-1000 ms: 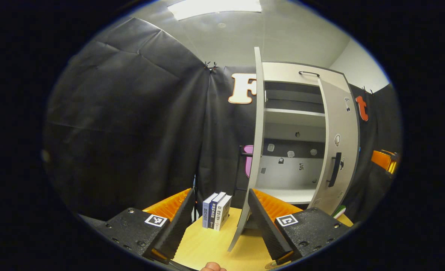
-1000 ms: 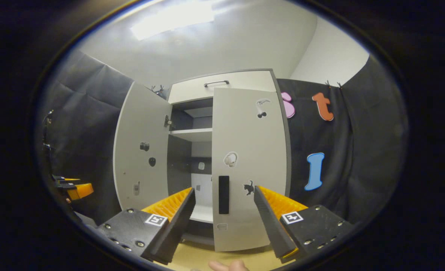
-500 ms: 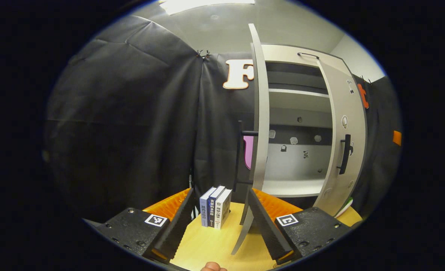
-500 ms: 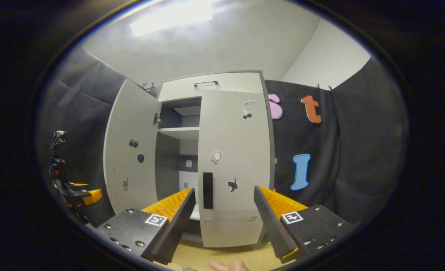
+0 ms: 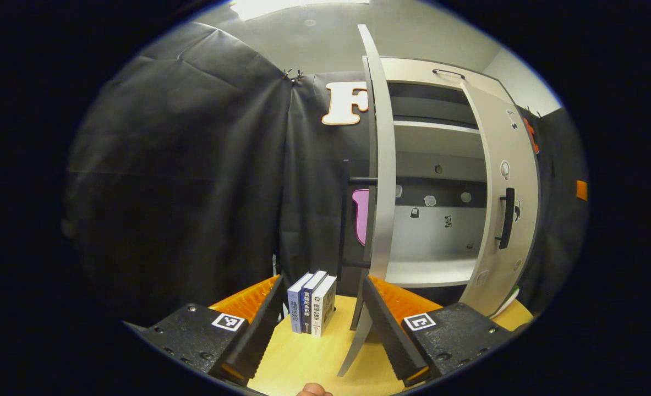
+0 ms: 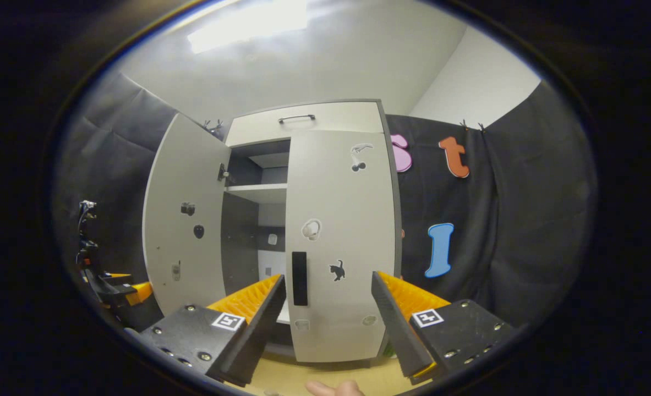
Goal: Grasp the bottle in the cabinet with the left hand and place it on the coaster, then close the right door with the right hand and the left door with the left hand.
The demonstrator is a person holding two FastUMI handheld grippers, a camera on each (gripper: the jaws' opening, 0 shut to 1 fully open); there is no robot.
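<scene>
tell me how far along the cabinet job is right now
Done: the cabinet shelves look bare of any bottle, and the right door is nearly shut. In hand: the open left tongs sit at the left door edge. Left: swing it closed.

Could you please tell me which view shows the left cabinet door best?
The right gripper view: the left cabinet door shows its broad inner face, swung open. The left gripper view catches the door nearly edge-on, a thin strip.

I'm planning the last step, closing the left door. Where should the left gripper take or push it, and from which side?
Likely the left door at its free edge, which points toward the left gripper. Come from its outer face, where the black handle sticks out, and push toward the cabinet.
</scene>
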